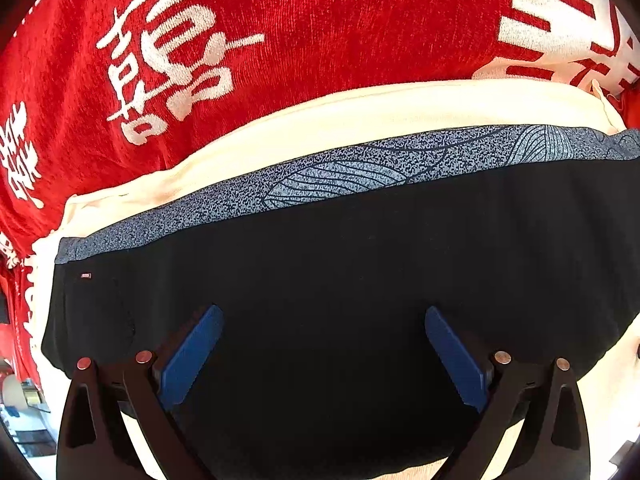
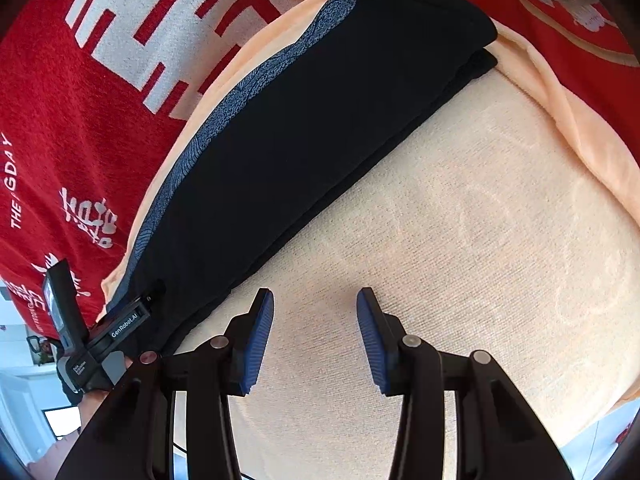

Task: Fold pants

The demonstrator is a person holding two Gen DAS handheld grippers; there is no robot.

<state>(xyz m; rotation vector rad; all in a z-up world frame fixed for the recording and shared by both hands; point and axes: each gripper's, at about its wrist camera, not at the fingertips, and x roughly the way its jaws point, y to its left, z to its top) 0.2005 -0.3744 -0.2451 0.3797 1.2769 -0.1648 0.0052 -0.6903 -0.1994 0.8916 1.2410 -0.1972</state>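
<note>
Your left gripper stands with its jaws wide apart, the blue pads spread over the black pants with dark cloth filling the gap between them; whether the tips touch the fabric you cannot tell from this view. Beyond the jaws, the folded pants run across as a broad band, ending at a blue-grey patterned waistband along the far edge (a small tag sits near its left end). Past the waistband lies a strip of cream towel, and beyond that the red blanket with white characters. Your right gripper holds its jaws partly open, with nothing between them but bare cream towel. The pants lie just to the left of the left jaw, stretching diagonally away from it toward the upper right, folded into a long narrow bundle with the waistband on its far left side. At the lower left, your left gripper rests at the near end of the bundle.
</note>
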